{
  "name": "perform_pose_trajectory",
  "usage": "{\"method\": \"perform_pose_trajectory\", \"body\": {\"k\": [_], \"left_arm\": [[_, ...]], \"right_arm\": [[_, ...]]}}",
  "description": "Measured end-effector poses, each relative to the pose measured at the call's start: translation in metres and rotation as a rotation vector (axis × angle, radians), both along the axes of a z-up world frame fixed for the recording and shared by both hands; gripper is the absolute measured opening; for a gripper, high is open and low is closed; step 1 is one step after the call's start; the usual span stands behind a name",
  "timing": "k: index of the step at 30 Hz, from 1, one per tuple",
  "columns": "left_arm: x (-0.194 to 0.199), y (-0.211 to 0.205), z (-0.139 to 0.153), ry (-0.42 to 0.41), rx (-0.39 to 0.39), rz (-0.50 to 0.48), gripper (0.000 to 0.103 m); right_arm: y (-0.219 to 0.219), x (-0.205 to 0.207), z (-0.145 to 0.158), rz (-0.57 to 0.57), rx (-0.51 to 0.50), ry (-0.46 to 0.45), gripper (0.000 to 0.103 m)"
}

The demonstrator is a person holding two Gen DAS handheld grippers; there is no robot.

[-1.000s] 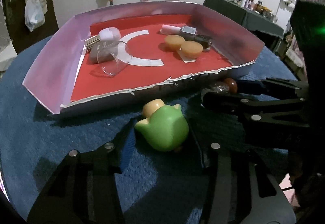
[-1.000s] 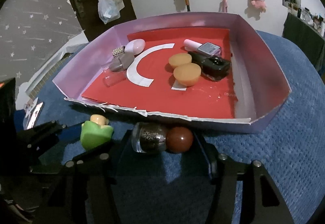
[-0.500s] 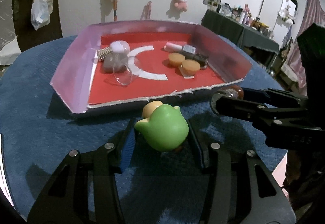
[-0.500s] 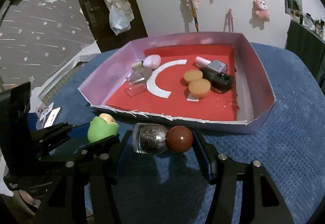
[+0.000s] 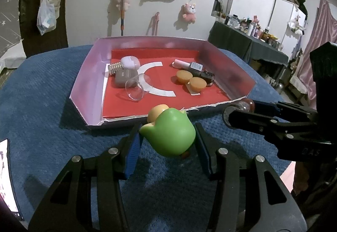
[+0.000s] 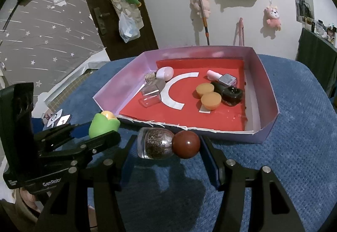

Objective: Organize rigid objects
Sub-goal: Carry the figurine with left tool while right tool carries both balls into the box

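Note:
My left gripper (image 5: 167,137) is shut on a green toy with a yellow tip (image 5: 168,132) and holds it above the blue cloth, in front of the tray; it also shows in the right wrist view (image 6: 103,125). My right gripper (image 6: 167,144) is shut on a glitter bottle with a round red-brown cap (image 6: 166,143), held sideways in front of the tray; its cap shows in the left wrist view (image 5: 245,104). The pink-walled tray with a red floor (image 5: 88,76) (image 6: 269,93) holds two orange caps (image 6: 208,95), nail polish bottles (image 6: 228,86) and a clear cup (image 5: 134,90).
The tray stands on a blue cloth-covered table (image 6: 294,158). A phone (image 5: 5,175) lies at the table's left edge. Behind are a white wall with hanging toys, a dark door (image 6: 105,11) and a cluttered dark counter (image 5: 248,40) at the right.
Both grippers have risen and drawn back from the tray with their objects still held; the tray looks smaller and farther, and more of the room shows.

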State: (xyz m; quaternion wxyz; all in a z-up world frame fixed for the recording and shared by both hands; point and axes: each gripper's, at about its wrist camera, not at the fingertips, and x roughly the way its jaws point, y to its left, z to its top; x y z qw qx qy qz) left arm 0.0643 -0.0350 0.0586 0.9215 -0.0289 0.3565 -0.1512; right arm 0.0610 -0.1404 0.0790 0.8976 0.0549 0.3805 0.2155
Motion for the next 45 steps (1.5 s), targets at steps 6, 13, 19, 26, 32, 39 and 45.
{"method": "perform_pose_trajectory", "body": {"k": [6, 13, 19, 26, 32, 39, 45], "left_arm": [[0.003, 0.003, 0.002, -0.004, -0.010, 0.005, 0.046], [0.009, 0.004, 0.006, -0.013, -0.013, 0.011, 0.046], [0.016, 0.006, 0.009, -0.018, -0.014, 0.015, 0.046], [0.025, 0.008, 0.011, -0.020, -0.016, 0.015, 0.046], [0.025, 0.008, 0.011, -0.017, -0.019, 0.012, 0.046], [0.044, 0.009, 0.006, 0.031, -0.037, -0.004, 0.046], [0.060, 0.005, -0.005, 0.085, -0.043, -0.024, 0.046]], "right_arm": [[0.000, 0.000, 0.000, 0.001, 0.001, -0.001, 0.061], [0.001, 0.001, 0.002, 0.005, 0.011, -0.008, 0.061], [-0.001, 0.006, 0.005, 0.004, 0.016, -0.011, 0.061], [-0.002, 0.015, 0.009, 0.003, 0.015, -0.013, 0.061], [-0.001, 0.026, 0.011, 0.000, 0.009, -0.010, 0.061], [-0.003, 0.046, 0.006, -0.012, -0.002, 0.011, 0.061], [-0.001, 0.063, -0.006, -0.017, -0.020, 0.047, 0.061]]}}
